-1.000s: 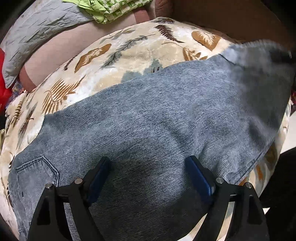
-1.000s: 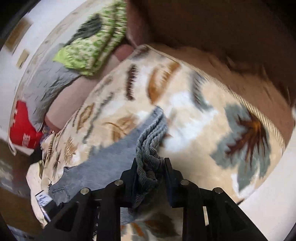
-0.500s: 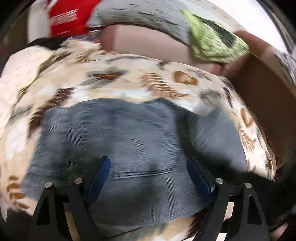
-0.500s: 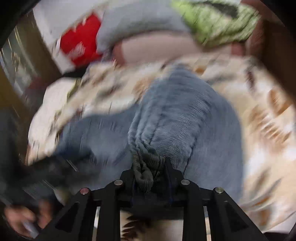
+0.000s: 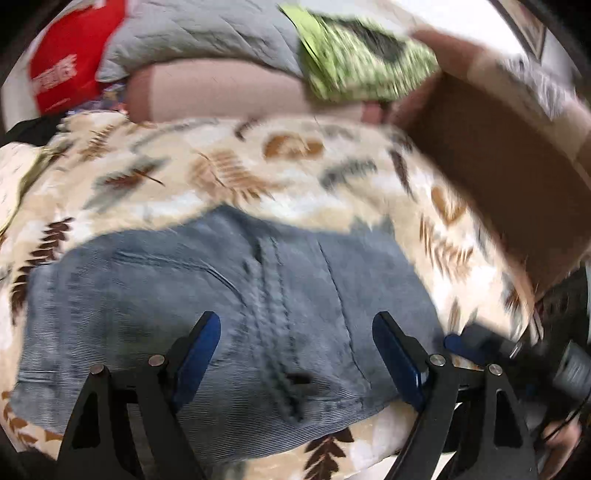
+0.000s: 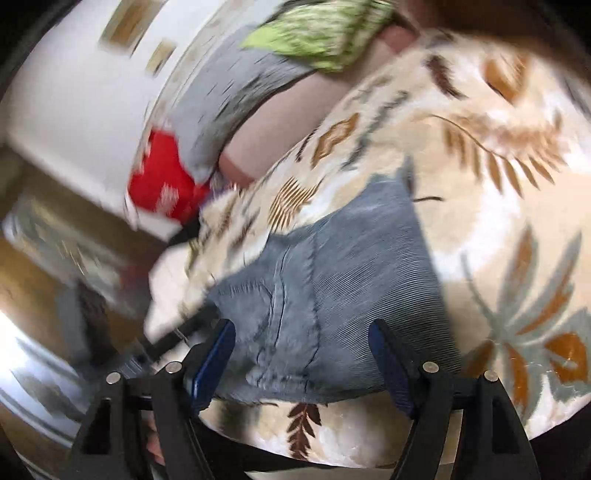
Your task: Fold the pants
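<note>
Grey-blue corduroy pants (image 5: 229, 302) lie folded in a wide stack on a leaf-patterned blanket (image 5: 221, 173). My left gripper (image 5: 295, 321) hovers over their near half, jaws wide open, with nothing gripped. In the right wrist view the same pants (image 6: 332, 288) lie flat under my right gripper (image 6: 301, 326). Its jaws are opening, and the pads stand apart from the cloth on either side of the near edge. The right gripper's blue pad (image 5: 461, 341) also shows at the right of the left wrist view. Both views are motion-blurred.
Behind the blanket are a pinkish cushion (image 5: 221, 88), a grey quilted pillow (image 5: 199, 33), a green patterned cloth (image 5: 354, 59) and a red bag (image 5: 62, 74). A brown upholstered back (image 5: 498, 158) rises at the right. A person's hand (image 5: 561, 443) shows at the lower right.
My right gripper carried the bunched pant end across, then let it go as its jaws spread. The pants now lie folded over. My left gripper rose and rolled, staying open.
</note>
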{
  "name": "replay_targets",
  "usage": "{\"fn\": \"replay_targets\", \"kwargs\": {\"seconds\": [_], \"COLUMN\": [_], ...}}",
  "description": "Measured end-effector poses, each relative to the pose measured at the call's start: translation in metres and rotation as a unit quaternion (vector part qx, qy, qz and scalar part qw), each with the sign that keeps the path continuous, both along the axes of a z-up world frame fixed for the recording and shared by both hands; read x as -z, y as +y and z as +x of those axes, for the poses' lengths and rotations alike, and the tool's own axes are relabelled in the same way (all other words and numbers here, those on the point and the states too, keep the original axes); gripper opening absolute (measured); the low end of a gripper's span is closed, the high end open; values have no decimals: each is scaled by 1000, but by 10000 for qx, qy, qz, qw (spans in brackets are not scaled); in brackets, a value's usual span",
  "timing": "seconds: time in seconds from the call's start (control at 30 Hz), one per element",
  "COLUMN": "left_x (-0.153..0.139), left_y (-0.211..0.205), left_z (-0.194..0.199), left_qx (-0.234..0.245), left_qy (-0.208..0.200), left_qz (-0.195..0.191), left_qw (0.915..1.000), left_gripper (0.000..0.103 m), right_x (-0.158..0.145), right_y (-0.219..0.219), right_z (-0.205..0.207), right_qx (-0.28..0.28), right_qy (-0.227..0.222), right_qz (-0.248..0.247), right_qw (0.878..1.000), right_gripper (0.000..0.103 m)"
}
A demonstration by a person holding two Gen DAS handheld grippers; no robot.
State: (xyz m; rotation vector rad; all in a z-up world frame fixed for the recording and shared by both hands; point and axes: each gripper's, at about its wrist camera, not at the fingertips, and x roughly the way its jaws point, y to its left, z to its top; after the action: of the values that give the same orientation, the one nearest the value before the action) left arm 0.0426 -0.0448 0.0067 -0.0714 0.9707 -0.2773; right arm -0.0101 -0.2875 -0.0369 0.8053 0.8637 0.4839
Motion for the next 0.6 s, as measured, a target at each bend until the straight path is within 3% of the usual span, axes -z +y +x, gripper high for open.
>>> {"fn": "replay_targets", "kwargs": {"seconds": [0.03,0.1,0.17,0.27,0.4,0.47,0.53,0.57,0.6], "left_x": [18,53,58,58,61,61,62,61,60], "left_y": [-9,-19,-25,-26,-21,-19,-19,-19,-19], "left_z": [4,11,2,4,6,3,3,1,1], "left_qx": [20,75,210,209,254,247,241,252,260], "left_qy": [253,776,400,463,415,379,362,361,360], "left_qz": [251,716,943,947,915,878,849,842,846], "left_qw": [9994,9944,9945,9942,9946,9951,9954,9955,9954], "left_gripper": [85,85,85,86,86,87,87,87,87], "right_x": [19,47,43,4,-25,-18,10,28,38], "right_y": [-8,-14,-18,-18,-6,-1,7,6,0], "right_z": [8,18,21,31,73,100,125,134,139], "right_qx": [-121,-195,-292,-358,-692,-843,-1105,-961,-807], "right_qy": [401,1145,1118,672,341,510,923,1213,1352], "right_qz": [354,286,318,-79,46,82,-112,-403,-369], "right_qw": [9985,9928,9928,9971,9970,9951,9895,9871,9868], "right_gripper": [77,70,65,66,66,66,66,64,58]}}
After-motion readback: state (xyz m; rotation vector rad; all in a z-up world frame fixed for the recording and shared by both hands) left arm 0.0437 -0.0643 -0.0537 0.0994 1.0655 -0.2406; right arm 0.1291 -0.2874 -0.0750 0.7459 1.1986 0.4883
